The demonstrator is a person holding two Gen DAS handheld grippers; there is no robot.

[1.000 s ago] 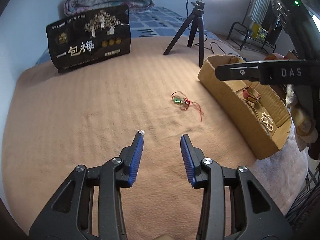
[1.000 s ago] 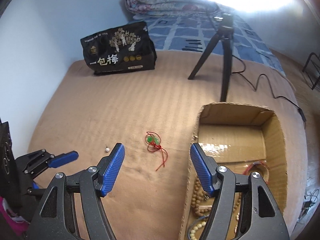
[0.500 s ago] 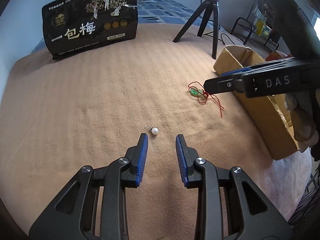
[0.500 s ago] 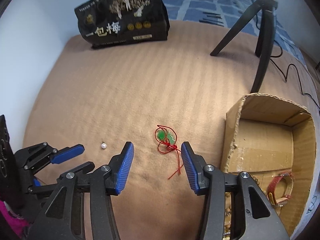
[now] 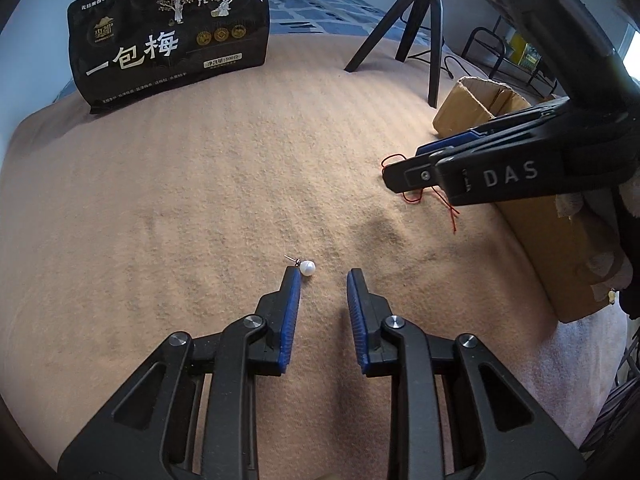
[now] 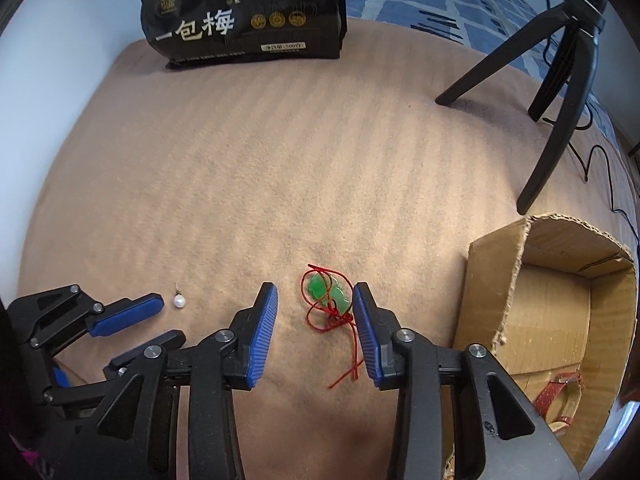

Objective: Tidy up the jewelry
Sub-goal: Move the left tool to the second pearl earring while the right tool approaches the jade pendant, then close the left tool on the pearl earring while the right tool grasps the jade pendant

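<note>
- Jewelry is seen lying on a tan blanket [image 5: 200, 184] that covers the bed: a pearl earring [image 5: 307, 267] and a green pendant on red cord [image 6: 328, 292].
- The left gripper [image 5: 322, 272] is pointed down at the blanket, its jaws are closing, and the pearl earring is seen just beyond the tip of its left finger, not between the pads; nothing is pressed by them.
- The right gripper [image 6: 314, 292] is held low over the pendant; its jaws are closing, with the green stone and knotted cord lying between the blue pads [image 6: 262, 336], nearer the right one, but whether the pad touches it cannot be told.
- In the right wrist view the pearl earring [image 6: 179, 300] is found well apart from the pendant, toward the blanket's left edge, just beside the left gripper's fingertip.
- A cardboard box [image 6: 496, 280] is set at the blanket's right edge, near the pendant; a red strap [image 6: 556, 392] is seen inside it.
- A black printed bag [image 6: 244, 12] is stood at the blanket's far edge, and a black tripod [image 6: 560, 80] toward the far right corner.
</note>
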